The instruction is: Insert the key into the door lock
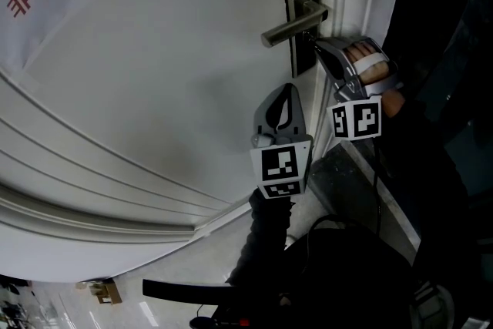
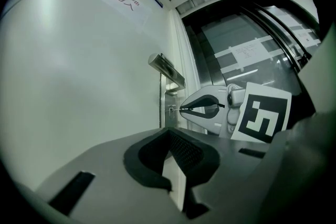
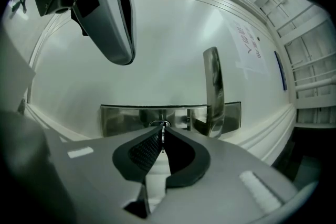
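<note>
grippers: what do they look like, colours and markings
The left gripper and right gripper are both pale grey moulded plastic, each claw lined with black textured pads. Each carries a white cube printed with black square markers. A dark sleeve covers the left arm.

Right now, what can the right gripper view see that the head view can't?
Only the right gripper view shows the key pinched in the right gripper, with its tip at the keyhole. Only the head view shows the person's hand and the right gripper's marker cube. Both show the door handle, the lock plate, the left gripper and the white door.
</note>
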{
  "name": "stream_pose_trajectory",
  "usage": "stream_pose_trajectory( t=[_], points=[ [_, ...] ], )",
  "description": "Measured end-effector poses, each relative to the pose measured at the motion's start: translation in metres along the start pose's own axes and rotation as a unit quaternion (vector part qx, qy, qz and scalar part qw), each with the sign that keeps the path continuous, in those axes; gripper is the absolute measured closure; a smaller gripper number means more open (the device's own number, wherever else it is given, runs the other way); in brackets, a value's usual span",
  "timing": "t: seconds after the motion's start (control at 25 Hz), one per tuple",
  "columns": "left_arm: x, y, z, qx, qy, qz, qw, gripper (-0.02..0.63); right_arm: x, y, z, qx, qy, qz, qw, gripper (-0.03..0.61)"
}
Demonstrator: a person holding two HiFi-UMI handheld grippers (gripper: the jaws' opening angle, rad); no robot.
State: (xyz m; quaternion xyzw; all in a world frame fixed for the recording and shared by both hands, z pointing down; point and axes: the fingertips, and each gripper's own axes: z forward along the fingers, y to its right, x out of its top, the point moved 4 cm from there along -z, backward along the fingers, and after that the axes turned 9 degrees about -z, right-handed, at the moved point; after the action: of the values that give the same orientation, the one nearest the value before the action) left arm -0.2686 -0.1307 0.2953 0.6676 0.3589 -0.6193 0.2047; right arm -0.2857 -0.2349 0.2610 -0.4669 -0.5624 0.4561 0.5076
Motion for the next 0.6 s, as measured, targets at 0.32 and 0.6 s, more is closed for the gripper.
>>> stream_pose_trajectory(
  t=[0.32, 0.6],
  points=[
    [0.0004, -0.0045, -0.0004, 0.003, 0.001, 0.0, 1.0, 0.612, 0.0011, 0.0006, 0.0004, 0.002, -0.002, 0.001, 1.0, 0.566],
    [0.002, -0.0039, 0.0, 0.001, 0.003, 0.002, 1.0, 0.612, 0.0013, 0.0005, 0.0004, 0.003, -0.005, 0.0, 1.0, 0.566]
  ],
)
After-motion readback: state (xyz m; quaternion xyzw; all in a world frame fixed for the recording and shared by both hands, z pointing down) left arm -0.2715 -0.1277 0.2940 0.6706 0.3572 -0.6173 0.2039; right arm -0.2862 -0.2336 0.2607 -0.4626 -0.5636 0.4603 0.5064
